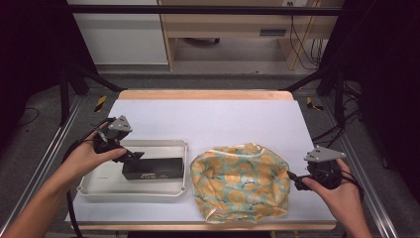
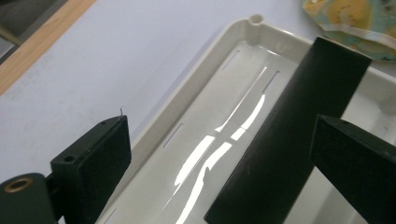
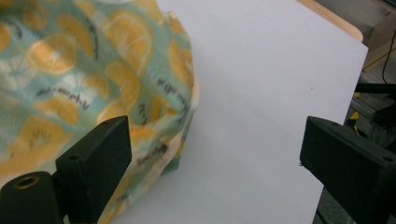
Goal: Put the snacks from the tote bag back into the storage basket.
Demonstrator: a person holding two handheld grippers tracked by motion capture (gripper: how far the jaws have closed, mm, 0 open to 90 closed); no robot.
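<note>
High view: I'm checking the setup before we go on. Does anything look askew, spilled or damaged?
Nothing spilled or broken. The black box lies flat in the white tray, its end between the open left gripper. The orange-print cloth sits crumpled beside the tray, not spread flat. The right gripper is open at its edge.

High view overhead facing forward, claw views close, sharing tray (image 1: 99, 191) and cloth (image 1: 240, 181)
</note>
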